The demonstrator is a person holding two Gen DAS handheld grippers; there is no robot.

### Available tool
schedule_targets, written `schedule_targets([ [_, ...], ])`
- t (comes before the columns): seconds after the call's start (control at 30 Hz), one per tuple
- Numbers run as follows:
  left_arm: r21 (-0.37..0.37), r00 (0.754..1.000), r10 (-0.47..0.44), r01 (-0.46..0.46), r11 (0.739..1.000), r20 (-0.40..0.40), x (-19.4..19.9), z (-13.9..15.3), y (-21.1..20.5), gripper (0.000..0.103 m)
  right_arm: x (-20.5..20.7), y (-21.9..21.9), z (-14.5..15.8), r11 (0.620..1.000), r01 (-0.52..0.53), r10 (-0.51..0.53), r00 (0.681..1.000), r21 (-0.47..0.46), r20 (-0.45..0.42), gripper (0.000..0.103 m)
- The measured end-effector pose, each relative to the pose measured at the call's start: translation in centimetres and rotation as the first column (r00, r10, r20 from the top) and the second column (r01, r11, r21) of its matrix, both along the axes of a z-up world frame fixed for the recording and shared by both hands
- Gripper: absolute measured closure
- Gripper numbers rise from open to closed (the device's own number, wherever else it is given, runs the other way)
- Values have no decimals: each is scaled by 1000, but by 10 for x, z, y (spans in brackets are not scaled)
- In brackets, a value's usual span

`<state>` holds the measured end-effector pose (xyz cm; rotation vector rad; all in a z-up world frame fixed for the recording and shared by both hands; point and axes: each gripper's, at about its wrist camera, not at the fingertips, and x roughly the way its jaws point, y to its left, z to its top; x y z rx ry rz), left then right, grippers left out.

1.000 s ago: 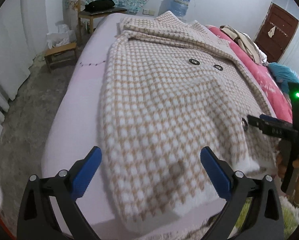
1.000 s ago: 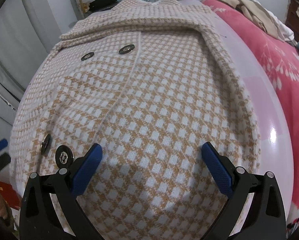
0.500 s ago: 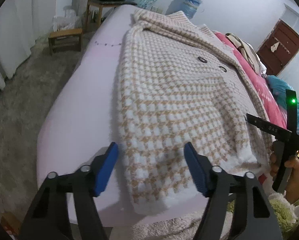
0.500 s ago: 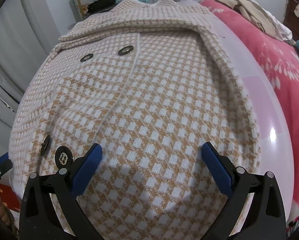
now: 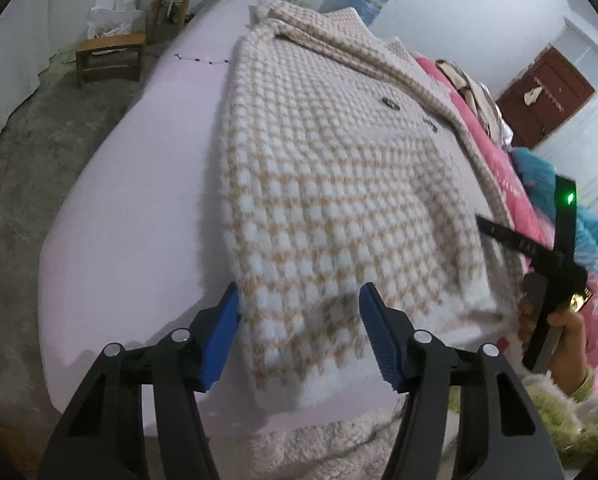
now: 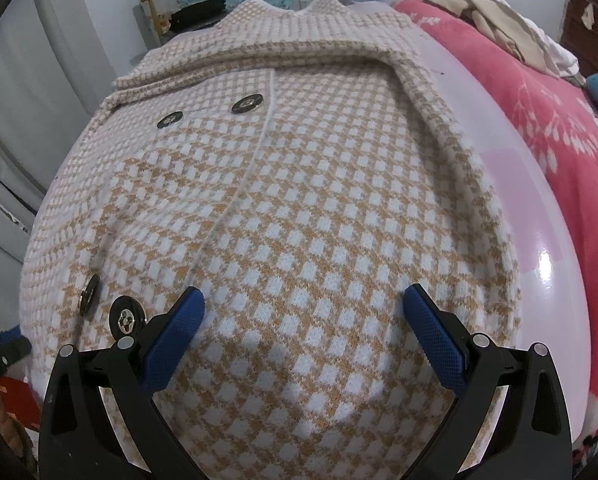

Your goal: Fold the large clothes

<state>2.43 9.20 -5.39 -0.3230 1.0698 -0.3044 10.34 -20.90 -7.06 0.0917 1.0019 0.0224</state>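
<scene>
Now the coat (image 5: 339,184) lies flat on the bed (image 5: 139,184). Left tool (image 5: 299,336) has just been closing, its pads either side of the coat's near hem corner, not yet pressing. Right tool (image 6: 303,336) hangs wide apart over the coat's front.

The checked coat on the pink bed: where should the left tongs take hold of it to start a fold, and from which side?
Judging by its pose, the near hem corner. The checked coat lies flat on the pink bed, and its white-edged hem reaches the foot edge, where fabric can be pinched. The left tongs, jaws just narrowing, already straddle that corner from the foot of the bed, angled down; the pads do not yet plainly press.
</scene>
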Motion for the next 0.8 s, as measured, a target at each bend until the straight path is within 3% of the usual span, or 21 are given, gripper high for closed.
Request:
schedule_targets([
  [0.2,32,1000,7,-7,999,7,-2,-1,-8,45,-10,-9,9,999,-14,14,1000,37,-18,8],
  [0.47,33,1000,3,-3,999,10,-3,-1,-7,45,-66,-46,44,997,46,-51,996,65,80,8],
  [0.6,30,1000,6,-7,1000,14,-4,-2,-6,45,-82,-62,35,993,97,-100,994,72,41,16],
  [0.8,38,1000,8,-9,999,27,-6,-1,-7,45,-91,-73,16,977,118,-113,993,179,-37,32],
])
